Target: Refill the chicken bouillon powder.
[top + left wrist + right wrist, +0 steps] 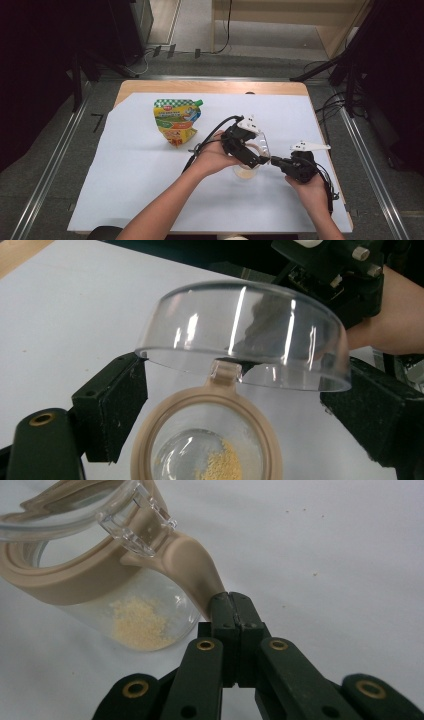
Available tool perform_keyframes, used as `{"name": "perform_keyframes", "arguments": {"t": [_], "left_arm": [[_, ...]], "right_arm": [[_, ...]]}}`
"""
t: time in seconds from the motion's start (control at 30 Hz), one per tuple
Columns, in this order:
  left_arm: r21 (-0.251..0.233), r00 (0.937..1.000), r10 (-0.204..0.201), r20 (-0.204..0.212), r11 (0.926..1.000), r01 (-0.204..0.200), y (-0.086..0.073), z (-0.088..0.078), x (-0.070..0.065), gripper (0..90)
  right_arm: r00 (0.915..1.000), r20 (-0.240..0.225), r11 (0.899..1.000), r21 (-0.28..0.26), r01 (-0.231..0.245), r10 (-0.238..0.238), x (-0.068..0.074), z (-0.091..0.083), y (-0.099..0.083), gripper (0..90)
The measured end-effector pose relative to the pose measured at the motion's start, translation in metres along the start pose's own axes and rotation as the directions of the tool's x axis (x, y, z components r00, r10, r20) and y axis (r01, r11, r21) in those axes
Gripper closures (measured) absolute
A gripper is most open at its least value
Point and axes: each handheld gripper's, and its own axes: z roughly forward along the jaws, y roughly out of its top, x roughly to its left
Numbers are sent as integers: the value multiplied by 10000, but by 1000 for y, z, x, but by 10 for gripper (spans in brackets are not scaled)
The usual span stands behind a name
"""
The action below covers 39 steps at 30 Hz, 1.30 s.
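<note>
Black jaws of the right gripper rise from the bottom centre of the right gripper view, pressed together on the beige rubber tab of the seal ring. That ring belongs to a small clear glass jar with a beige gasket rim, which stands on the white table cover at the left of that frame. A small heap of pale yellow granules lies on the jar's bottom.

In the left gripper view, the left gripper has its jaws clamped on the two sides of a clear domed plastic lid, held tilted just above the open jar mouth at lower centre.

In the high view, both grippers meet over the jar right of centre. A green and yellow spouted refill pouch lies well apart, toward the upper left.

Judged step: lid handling at the jar mouth, with the right gripper steadying the jar by its tab. Whether the lid is coming off or going on cannot be told.

The next move calls for keeping the tab pinched and guiding the lid squarely, without tipping the jar.
</note>
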Motion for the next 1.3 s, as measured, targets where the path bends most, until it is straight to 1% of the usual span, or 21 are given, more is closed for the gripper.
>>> {"name": "perform_keyframes", "arguments": {"t": [0.13, 0.2, 0.33, 0.37, 0.47, 0.5, 0.53, 0.57, 0.7, 0.8, 0.87, 0.9, 0.93, 1.03, 1.13, 1.17, 1.23, 1.3], "left_arm": [[59, 9995, -211, 250, 9998, 209, 4, 6, 1, 128], [73, 9977, -500, 451, 9987, 497, 5, 8, 2, 132], [182, 9943, -803, 696, 9967, 792, 5, 11, 3, 135], [200, 9933, -900, 723, 9959, 888, 5, 12, 3, 135], [237, 9918, -1016, 777, 9947, 1000, 5, 12, 4, 135], [205, 9904, -1132, 794, 9935, 1119, 6, 12, 4, 134], [299, 9895, -1199, 810, 9926, 1178, 6, 13, 4, 129], [303, 9893, -1195, 839, 9926, 1174, 7, 14, 3, 112], [564, 9940, -895, 634, 9947, 860, 9, 16, -1, 76], [619, 9962, -718, 485, 9957, 687, 9, 16, -3, 57], [664, 9962, -714, 499, 9955, 680, 8, 15, -3, 56], [662, 9961, -736, 490, 9953, 703, 8, 14, -3, 56], [616, 9955, -718, 614, 9958, 680, 8, 11, -2, 57], [456, 9955, -697, 643, 9967, 668, 7, 5, -3, 58], [552, 9967, -591, 562, 9969, 560, 4, -2, -3, 62], [509, 9964, -650, 540, 9968, 622, 3, -4, -3, 66], [437, 9953, -826, 497, 9958, 805, -3, -10, 0, 68], [382, 9942, -962, 471, 9948, 945, -6, -14, 2, 85]], "right_arm": [[10000, -13, 10000, -30, -19, 19, 0, 0, 0, 900], [10000, -30, 10000, -22, -10, 10, 0, 0, 0, 900], [10000, -36, 10000, -9, 24, -24, 0, 0, 0, 900], [10000, -36, 10000, -5, 20, -20, 0, 0, 0, 900], [10000, -23, 10000, -12, -7, 7, 0, 0, 0, 900], [10000, -23, 10000, -11, -5, 5, 0, 0, 0, 900], [10000, -23, 10000, -9, -4, 4, 0, 0, 0, 900], [10000, -16, 10000, -15, 7, -7, 0, 0, 0, 900], [10000, -20, 10000, -8, 11, -11, 0, 0, 0, 900], [10000, -10, 10000, -20, 30, -30, 0, 0, 0, 900], [10000, -10, 10000, -22, 41, -41, -1, 0, 0, 899], [10000, -43, 10000, -4, 39, -39, -1, -1, 0, 895], [10000, -49, 10000, -55, 25, -26, -1, -1, 0, 891], [10000, -84, 9999, -147, 41, -42, -1, -5, 1, 891], [9999, 61, 9998, -177, 109, -108, 0, -9, 0, 858], [9997, 143, 9996, -192, 194, -191, 1, -11, 0, 857], [9996, 161, 9994, -269, 219, -214, 2, -15, -1, 845], [9999, 71, 9992, -365, 160, -158, 4, -20, -1, 825]]}}
